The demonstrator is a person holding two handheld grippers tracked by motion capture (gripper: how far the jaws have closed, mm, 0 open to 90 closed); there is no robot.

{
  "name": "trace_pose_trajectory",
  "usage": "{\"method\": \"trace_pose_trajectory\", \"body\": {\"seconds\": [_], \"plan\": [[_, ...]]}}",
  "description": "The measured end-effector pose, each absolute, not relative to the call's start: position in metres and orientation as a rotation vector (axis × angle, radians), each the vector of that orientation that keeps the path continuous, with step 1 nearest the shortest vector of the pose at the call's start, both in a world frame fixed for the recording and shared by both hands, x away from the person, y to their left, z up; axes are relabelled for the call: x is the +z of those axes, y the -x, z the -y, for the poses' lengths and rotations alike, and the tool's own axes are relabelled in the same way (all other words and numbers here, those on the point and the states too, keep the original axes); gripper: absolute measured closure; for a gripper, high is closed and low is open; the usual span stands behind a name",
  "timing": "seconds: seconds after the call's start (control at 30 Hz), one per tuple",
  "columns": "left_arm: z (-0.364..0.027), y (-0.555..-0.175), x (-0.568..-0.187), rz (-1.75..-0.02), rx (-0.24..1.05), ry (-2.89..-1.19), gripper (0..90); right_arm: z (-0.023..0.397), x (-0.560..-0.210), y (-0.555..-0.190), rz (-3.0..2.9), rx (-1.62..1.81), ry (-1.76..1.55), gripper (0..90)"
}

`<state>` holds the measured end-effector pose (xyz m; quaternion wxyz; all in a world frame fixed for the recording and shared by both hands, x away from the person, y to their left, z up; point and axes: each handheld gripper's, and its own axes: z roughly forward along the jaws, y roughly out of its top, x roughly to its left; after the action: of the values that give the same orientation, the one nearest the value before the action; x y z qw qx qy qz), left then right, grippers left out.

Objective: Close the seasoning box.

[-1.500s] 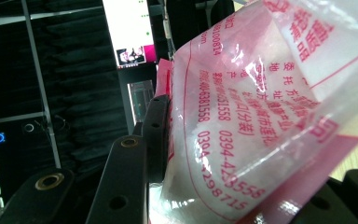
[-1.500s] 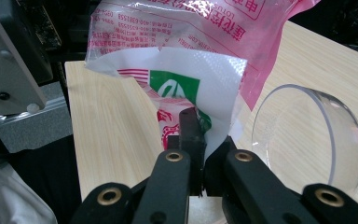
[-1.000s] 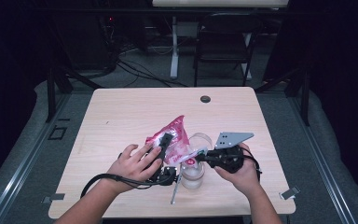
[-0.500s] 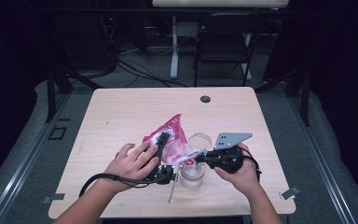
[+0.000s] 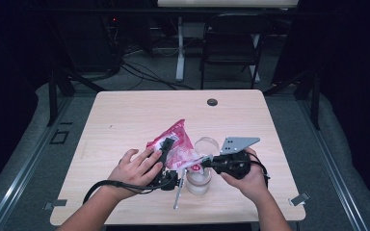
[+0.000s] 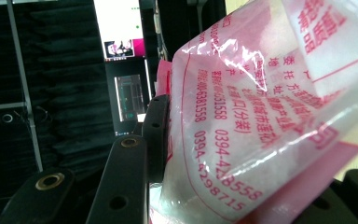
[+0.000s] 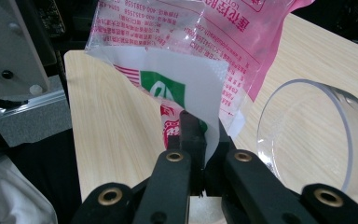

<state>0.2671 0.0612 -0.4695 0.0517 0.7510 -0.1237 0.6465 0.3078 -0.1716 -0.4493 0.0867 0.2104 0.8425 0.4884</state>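
Both claws pinch the bag (image 5: 176, 144) above the tabletop (image 5: 125, 120): left claw (image 5: 166, 147) clamped on its body, right claw (image 7: 200, 140) closed on a corner, beside the cup (image 7: 317, 140). Pulling unevenly could tear it sideways, spilling contents outside the cup.

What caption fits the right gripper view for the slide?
Right gripper fingers pinching the corner of a pink-and-clear plastic bag beside a clear cup on the wooden table.

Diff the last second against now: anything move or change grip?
Barely. The pink bag shifted slightly, and the left hand's fingers spread. Both grippers keep their hold on the bag: left gripper, right gripper. Clear container, spoon and table unchanged.
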Motion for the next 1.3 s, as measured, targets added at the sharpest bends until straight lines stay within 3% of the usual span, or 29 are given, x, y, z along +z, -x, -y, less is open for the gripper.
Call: {"method": "trace_pose_trajectory", "body": {"seconds": [1.3], "plan": [[-0.075, -0.267, -0.482, 0.177, 1.806, -2.361, 68.6, 0.163, -0.450, -0.305, -2.523, 1.438, -0.596, 90.0]]}}
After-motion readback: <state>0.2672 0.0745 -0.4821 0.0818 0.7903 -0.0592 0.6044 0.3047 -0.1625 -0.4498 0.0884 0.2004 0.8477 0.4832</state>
